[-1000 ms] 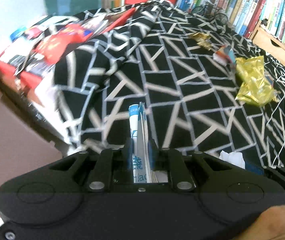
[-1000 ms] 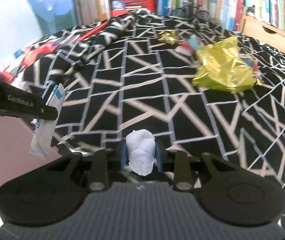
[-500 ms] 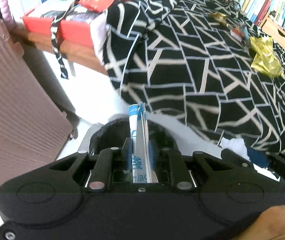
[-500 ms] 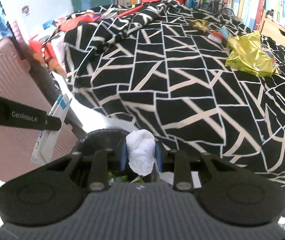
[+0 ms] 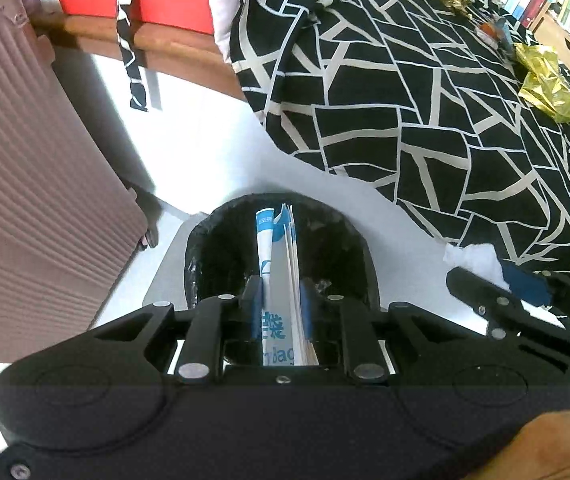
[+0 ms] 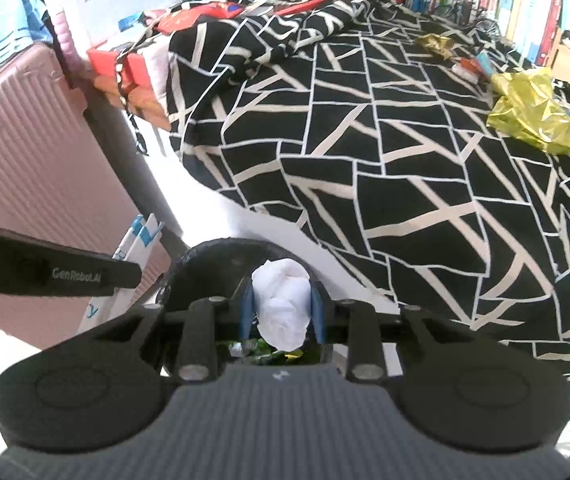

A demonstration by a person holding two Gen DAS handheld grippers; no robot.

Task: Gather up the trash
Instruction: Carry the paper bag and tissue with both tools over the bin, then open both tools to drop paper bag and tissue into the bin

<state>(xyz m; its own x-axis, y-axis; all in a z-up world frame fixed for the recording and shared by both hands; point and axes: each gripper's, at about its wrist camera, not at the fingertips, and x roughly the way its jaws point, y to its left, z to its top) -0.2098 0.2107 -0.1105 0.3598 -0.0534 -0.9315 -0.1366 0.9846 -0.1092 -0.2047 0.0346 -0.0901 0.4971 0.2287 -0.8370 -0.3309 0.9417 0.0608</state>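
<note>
Trash is being held in both grippers over a black bin [image 5: 221, 248] standing on the white floor beside the bed. The left gripper [image 5: 277, 312] is clamping a flat blue-and-white packet [image 5: 275, 264], upright between its pads; the right gripper [image 6: 281, 308] is clamping a crumpled white tissue [image 6: 283, 300]. Both items are hanging above the bin's mouth, so the step in hand appears to be the drop. The next move likely calls for parting the jaws while each load is sitting inside the rim, since the tall packet could tip outward.

More trash is lying on the black-and-white bedspread [image 6: 405, 160]: a gold foil wrapper [image 6: 533, 120], a smaller gold scrap [image 6: 435, 42] and a small coloured wrapper [image 6: 475, 64], all well apart from the bin. A pink suitcase [image 5: 25, 180] is standing just beside it.

The gripper bodies are hiding the bin's near rim. Only a sliver of greenish contents is showing in the right wrist view; what they are cannot be told.
</note>
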